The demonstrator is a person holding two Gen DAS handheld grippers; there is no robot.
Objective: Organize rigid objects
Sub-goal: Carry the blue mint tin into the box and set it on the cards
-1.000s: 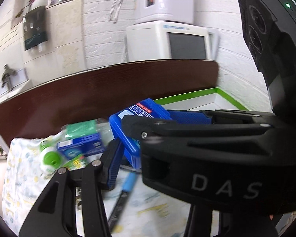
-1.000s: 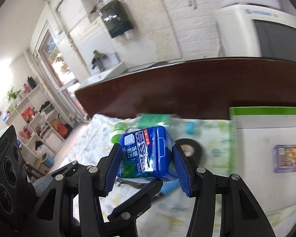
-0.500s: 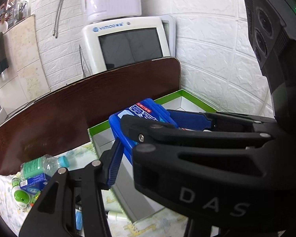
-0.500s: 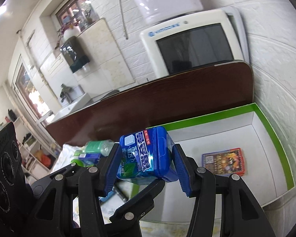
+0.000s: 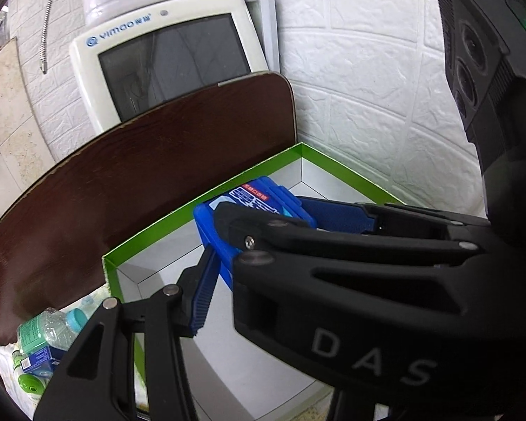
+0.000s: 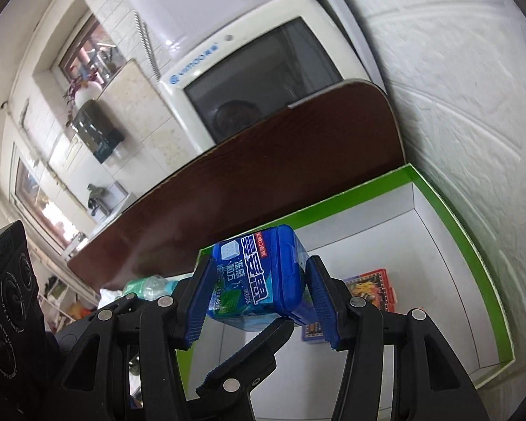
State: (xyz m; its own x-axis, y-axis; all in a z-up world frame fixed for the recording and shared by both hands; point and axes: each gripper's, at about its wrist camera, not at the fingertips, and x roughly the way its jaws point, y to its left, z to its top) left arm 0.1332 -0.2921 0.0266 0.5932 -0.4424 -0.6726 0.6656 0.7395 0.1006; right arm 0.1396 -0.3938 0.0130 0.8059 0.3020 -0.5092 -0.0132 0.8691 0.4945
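Note:
A blue gum box (image 6: 259, 280) with a printed label hangs above a white tray with a green rim (image 6: 466, 245). My right gripper (image 6: 259, 273) is shut on it, one blue pad on each side. In the left wrist view the same blue gum box (image 5: 249, 203) shows behind the right gripper (image 5: 280, 210), which crosses in front. My left gripper (image 5: 228, 259) has one blue pad against the box's lower corner. Its other finger is hidden. One of the left gripper's fingers (image 6: 249, 354) reaches under the box.
A colourful card box (image 6: 371, 287) lies inside the tray (image 5: 333, 161). A dark brown board (image 5: 122, 193) stands behind it, with a white appliance (image 5: 172, 59) beyond and a white wall to the right. A bottle (image 5: 49, 326) and a small blue carton (image 5: 42, 361) lie left on patterned cloth.
Both grippers have carried the blue gum box rightward together, from over the patterned cloth to over the green-rimmed tray. Both views have rolled. The grip looks the same.

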